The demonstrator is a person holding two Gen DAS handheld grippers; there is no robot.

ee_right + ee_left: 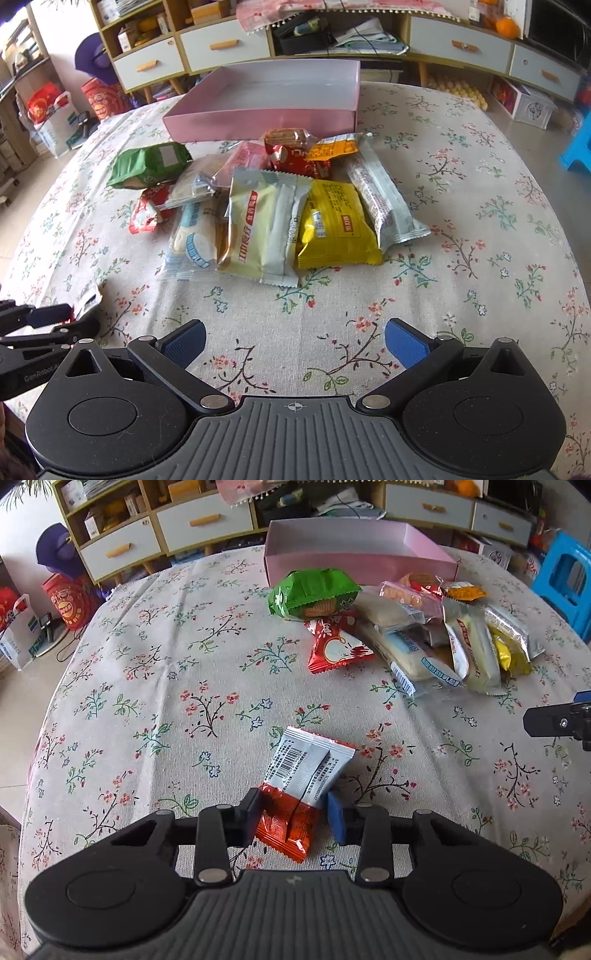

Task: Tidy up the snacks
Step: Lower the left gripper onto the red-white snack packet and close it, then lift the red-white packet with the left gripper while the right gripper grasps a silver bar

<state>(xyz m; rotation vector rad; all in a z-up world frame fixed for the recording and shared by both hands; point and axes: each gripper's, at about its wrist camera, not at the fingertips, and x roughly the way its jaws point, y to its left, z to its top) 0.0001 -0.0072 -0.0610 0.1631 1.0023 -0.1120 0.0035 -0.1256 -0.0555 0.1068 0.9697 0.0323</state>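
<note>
left gripper [295,808] clamps the red-and-white foil snack packet [300,790], apart from the pile, likely for the pink cardboard box [364,566]; right gripper [295,345] gapes empty.

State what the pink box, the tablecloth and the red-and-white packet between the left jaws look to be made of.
Pink box: likely thin cardboard, matte; flat straight walls with sharp folded corners.
Tablecloth: woven fabric with a floral print; creases and a visible weave.
Red-and-white snack packet: glossy plastic or foil film; shiny crinkles, a serrated sealed edge, a printed barcode.
</note>
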